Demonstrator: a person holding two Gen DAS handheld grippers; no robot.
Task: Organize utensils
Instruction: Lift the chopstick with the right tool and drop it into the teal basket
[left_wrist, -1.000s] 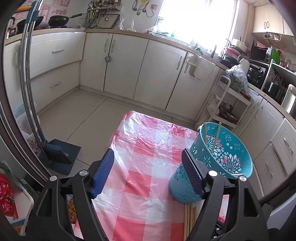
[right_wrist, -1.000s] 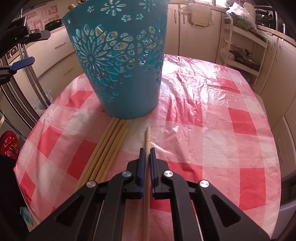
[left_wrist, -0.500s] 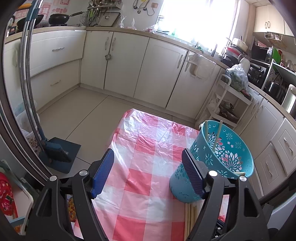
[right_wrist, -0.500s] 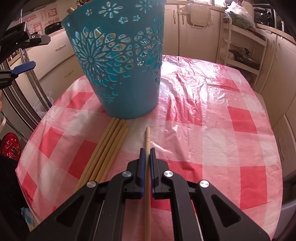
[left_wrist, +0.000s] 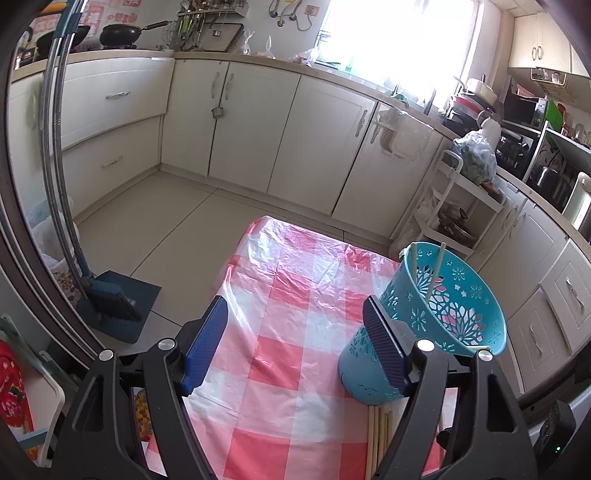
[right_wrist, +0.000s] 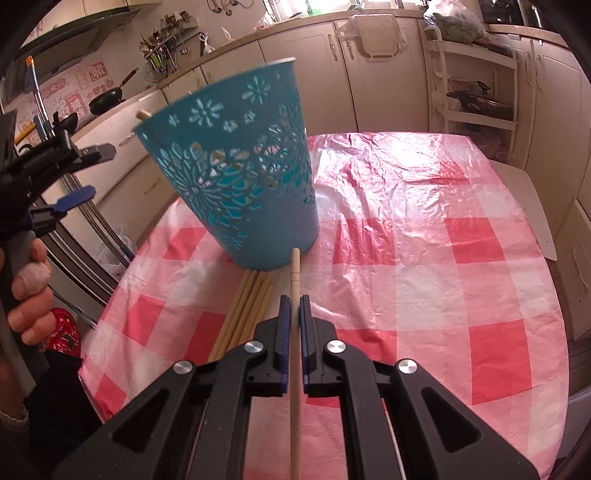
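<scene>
You are pinching chopstick (right_wrist: 294, 280) in right gripper (right_wrist: 294, 306), jaws nearly closed; left gripper (left_wrist: 295, 328) gaping wide, holding nothing. Lifting tip clear over blue basket (right_wrist: 236, 177) rim near table (right_wrist: 461, 236) left edge before releasing.

Home kitchen: cabinets (left_wrist: 317, 136), frying pan (left_wrist: 120, 34)

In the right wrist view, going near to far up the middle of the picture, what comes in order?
right gripper shut on a chopstick → blue basket → checked tablecloth → white cabinets.
</scene>
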